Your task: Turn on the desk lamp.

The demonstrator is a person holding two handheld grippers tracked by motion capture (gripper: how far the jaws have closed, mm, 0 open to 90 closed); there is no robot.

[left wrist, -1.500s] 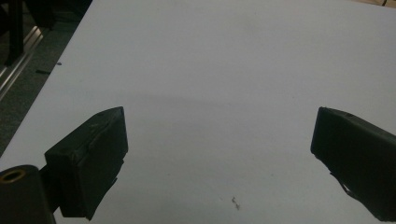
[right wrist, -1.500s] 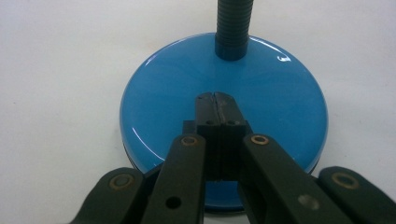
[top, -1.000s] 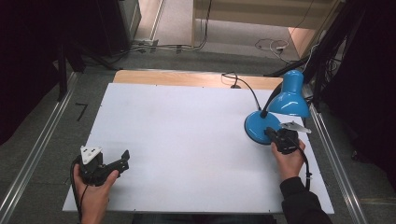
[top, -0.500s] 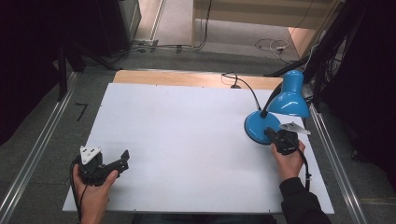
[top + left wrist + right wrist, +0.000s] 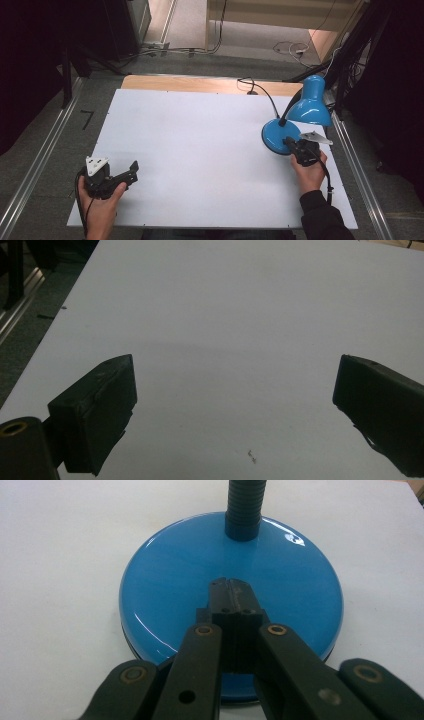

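One blue desk lamp (image 5: 295, 120) at the table's (image 5: 200, 150) far right edge, its round base (image 5: 230, 605) directly under the right gripper (image 5: 231, 587), whose jaws are pressed together with nothing between them and rest tip-down on the glossy top; the left gripper (image 5: 235, 405), jaws spread wide and empty, sits at the near left corner, well apart. Risk, as judged: closed tips may skid off the slick dome or push the base toward the edge. Any switch is hidden beneath the jaws; the shade's opening faces away.

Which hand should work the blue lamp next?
The right one, probably. Its tongs are shut and poised over the lamp's blue base. The left tongs sit open, far across the white table.
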